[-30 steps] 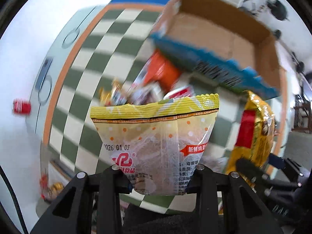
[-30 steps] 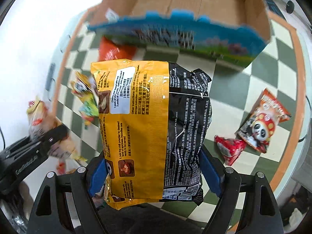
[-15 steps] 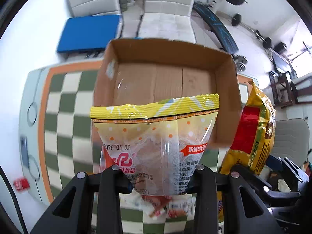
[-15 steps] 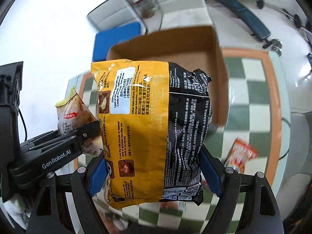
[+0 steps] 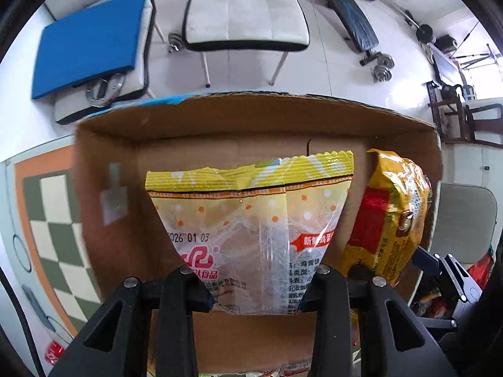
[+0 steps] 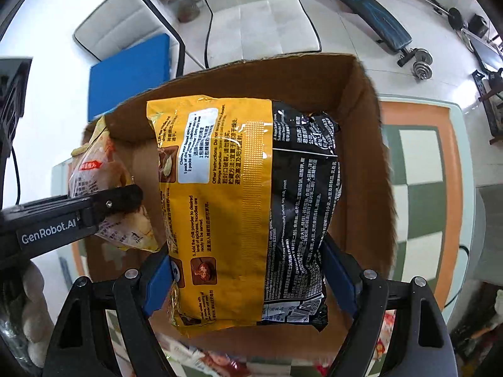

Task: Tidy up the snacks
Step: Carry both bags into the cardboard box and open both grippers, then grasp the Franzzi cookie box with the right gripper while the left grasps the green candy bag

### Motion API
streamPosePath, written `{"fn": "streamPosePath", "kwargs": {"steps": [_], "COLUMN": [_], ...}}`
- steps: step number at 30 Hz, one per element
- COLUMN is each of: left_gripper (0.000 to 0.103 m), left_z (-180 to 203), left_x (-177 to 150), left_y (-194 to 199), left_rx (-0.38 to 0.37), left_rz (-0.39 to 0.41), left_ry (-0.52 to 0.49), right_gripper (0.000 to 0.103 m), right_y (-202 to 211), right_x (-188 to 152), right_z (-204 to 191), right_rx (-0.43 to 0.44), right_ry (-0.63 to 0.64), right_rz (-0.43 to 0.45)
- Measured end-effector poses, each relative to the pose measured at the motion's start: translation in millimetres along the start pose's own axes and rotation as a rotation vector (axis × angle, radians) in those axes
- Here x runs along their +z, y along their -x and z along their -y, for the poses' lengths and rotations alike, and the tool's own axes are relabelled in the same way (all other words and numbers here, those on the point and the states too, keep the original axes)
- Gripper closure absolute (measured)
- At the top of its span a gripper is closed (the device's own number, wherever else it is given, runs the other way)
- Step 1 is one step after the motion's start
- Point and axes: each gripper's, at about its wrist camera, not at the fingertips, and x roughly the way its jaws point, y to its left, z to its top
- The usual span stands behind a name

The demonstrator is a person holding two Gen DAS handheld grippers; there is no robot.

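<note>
My left gripper [image 5: 256,275] is shut on a yellow and clear egg cracker bag [image 5: 251,216], which hangs over the open cardboard box [image 5: 107,163]. My right gripper [image 6: 248,260] is shut on a big yellow and black noodle pack [image 6: 245,207], also above the box [image 6: 361,169]. In the left wrist view the noodle pack [image 5: 389,220] shows at the right, with the right gripper [image 5: 440,267] below it. In the right wrist view the left gripper [image 6: 125,196] and its cracker bag [image 6: 100,172] are at the left. The box floor that shows is bare.
The box stands on a green and white checkered tabletop with an orange border [image 6: 452,172]. Loose snack packets [image 6: 220,361] lie near the box's front edge. White chairs [image 5: 242,9], a blue cushion [image 5: 88,37] and weights are on the floor beyond.
Both grippers have carried their packs from over the loose snacks on the table to above the open box. The grips have not changed.
</note>
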Motion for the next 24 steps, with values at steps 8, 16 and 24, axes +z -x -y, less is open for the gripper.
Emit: {"fn": "streamPosePath", "kwargs": {"steps": [8,16,24], "left_gripper": [0.07,0.043,0.016], "left_z": [5,8,-1], "left_x": [23,30,32], "left_y": [-32,-40,-28], "left_rx": [0.02,0.066,0.062], "left_rz": [-0.067,-0.054,0.01], "left_ry": [-0.024,-0.044,-0.021], "right_gripper": [0.017,0.016,0.007], "right_y": [-27,-28,-23], "right_x": [19,22,21], "right_z": [0,-11,-22], "right_rx": [-0.066,-0.081,-0.094], "right_ry": [0.005,0.011,0.035], "right_rz": [-0.06,-0.115,-0.09]}}
